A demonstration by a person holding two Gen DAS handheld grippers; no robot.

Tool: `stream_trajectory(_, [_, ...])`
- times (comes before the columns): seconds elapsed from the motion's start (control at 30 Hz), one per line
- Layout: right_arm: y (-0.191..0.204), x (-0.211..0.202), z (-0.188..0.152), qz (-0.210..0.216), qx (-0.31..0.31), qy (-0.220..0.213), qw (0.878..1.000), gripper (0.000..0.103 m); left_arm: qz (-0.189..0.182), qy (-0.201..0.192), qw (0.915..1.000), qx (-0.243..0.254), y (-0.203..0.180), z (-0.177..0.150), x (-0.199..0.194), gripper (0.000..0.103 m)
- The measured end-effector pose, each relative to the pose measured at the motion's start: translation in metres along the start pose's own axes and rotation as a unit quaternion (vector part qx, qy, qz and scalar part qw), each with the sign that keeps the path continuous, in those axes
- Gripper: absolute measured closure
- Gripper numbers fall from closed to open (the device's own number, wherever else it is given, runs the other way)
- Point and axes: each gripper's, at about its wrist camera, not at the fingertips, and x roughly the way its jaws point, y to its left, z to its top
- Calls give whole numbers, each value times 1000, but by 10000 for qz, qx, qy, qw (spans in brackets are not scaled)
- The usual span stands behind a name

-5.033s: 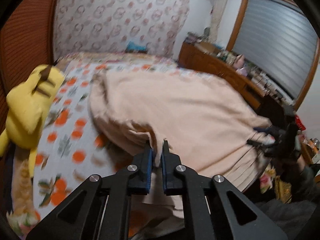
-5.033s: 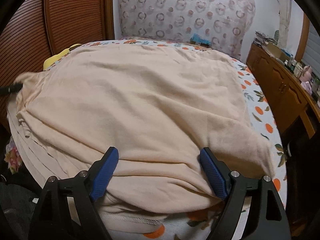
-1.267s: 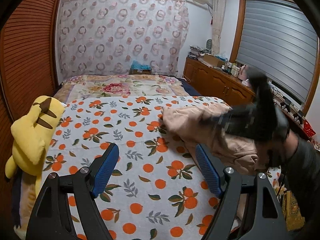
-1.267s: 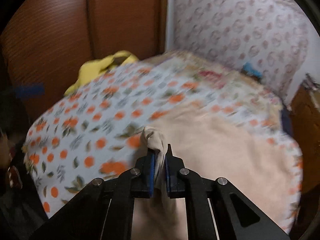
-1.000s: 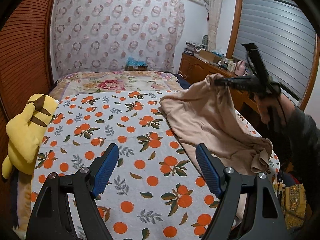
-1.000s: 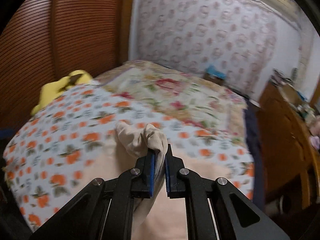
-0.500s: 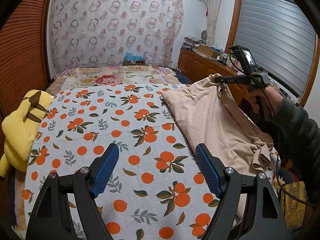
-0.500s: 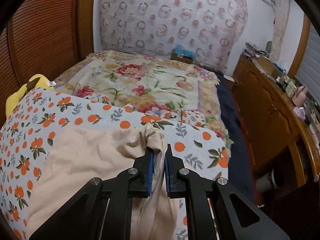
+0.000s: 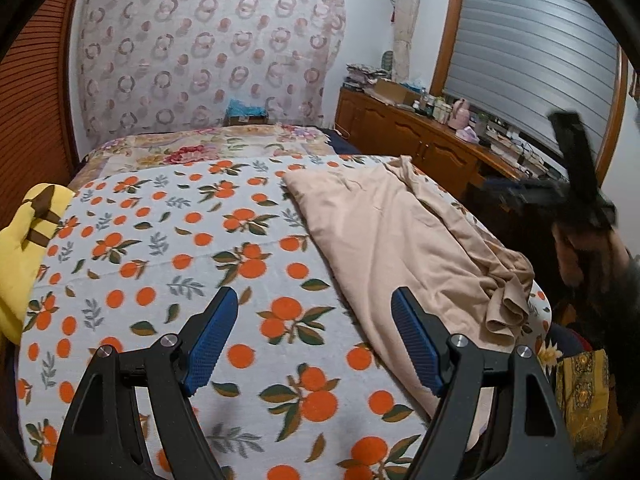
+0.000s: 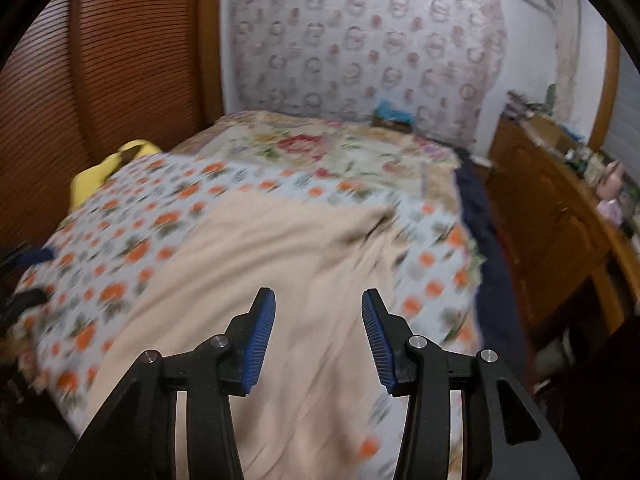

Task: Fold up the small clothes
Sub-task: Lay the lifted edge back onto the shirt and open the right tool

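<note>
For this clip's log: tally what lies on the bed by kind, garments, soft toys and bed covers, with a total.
Garments: 1, the peach fabric garment, lying loosely folded along the bed's right side.
Soft toys: 1, the yellow plush toy at the left edge.
Bed covers: 2, the orange-fruit printed blanket and the floral quilt beyond it.
Total: 4.

Your left wrist view looks from the foot of the bed (image 9: 168, 248) toward the curtain (image 9: 208, 60), low and close over the bedspread. Your right wrist view faces the same curtain (image 10: 360, 40), blurred. Both share the beige garment (image 9: 384, 232) (image 10: 280, 264) and the yellow plush toy (image 9: 24, 236) (image 10: 108, 168).
</note>
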Motion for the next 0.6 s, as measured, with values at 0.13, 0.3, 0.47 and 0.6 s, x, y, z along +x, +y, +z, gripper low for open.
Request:
stream_trajectory(0.13, [16,-19,-41,221,24,55,9997,56,-101,127,9998,88,-11,-3,9,23])
stream_trajectory(0.3, [21,-17,-65,368,173,231,9989,56,-183,247,9992,236,-24,-6,16,23])
stream_trajectory(0.47, [18,-8,-77,397,393,490,9972,56,-231,317,9989,274,-29,-9,17,23])
stream_trajectory(0.6, [27,-4,-77,481,262,545,9970,76,-290,444,9981,314,-34,-14,24,23])
